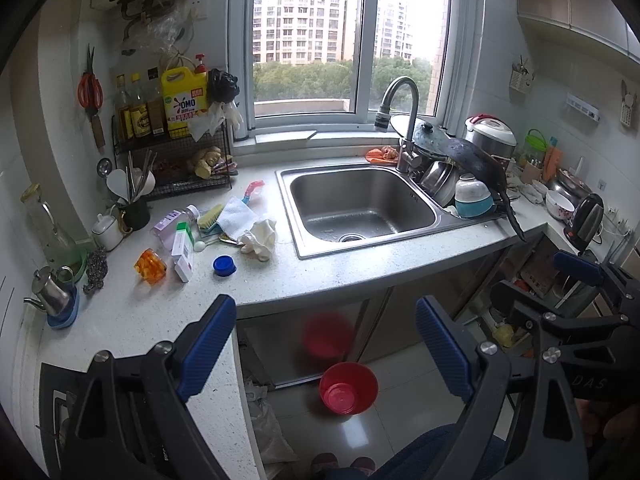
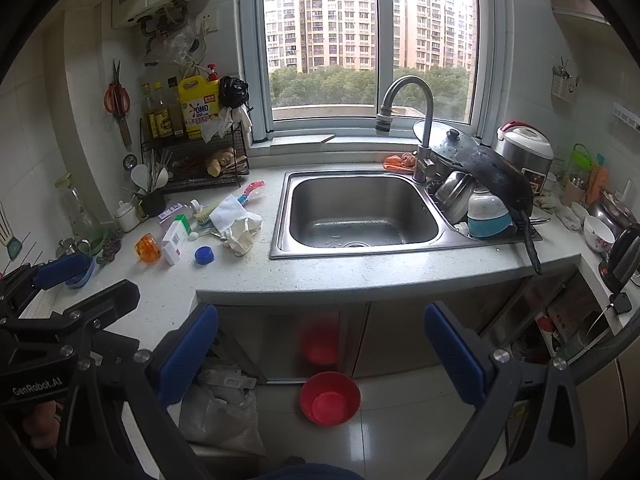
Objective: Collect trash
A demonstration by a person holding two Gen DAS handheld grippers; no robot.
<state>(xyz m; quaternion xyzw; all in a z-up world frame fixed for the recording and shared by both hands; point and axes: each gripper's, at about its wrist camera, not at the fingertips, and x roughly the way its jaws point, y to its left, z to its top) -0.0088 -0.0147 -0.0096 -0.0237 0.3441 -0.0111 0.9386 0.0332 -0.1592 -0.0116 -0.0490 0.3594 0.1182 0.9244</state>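
Note:
Litter lies on the white counter (image 1: pixel 320 280) left of the sink: a crumpled white tissue (image 1: pixel 258 240) (image 2: pixel 240 234), a blue cap (image 1: pixel 224 265) (image 2: pixel 204 255), an orange wrapper (image 1: pixel 151 266) (image 2: pixel 148 247), a small white-and-green box (image 1: pixel 183 248) (image 2: pixel 176 238) and a plastic bottle (image 1: pixel 172 222). On the floor below stands a red bin (image 1: pixel 348 388) (image 2: pixel 330 398). My left gripper (image 1: pixel 326 346) (image 2: pixel 84 286) is open and holds nothing, back from the counter's front edge. My right gripper (image 2: pixel 320 356) (image 1: pixel 548 284) is beside it, also open and without load.
A steel sink (image 1: pixel 360 208) with a tall faucet (image 1: pixel 400 92) fills the counter's middle. Stacked bowls, a black wok (image 1: pixel 480 164), a rice cooker and a kettle (image 1: pixel 586 216) crowd the right. A wire rack (image 1: pixel 176 160) of bottles stands back left. A white bag (image 2: pixel 224 416) lies on the floor.

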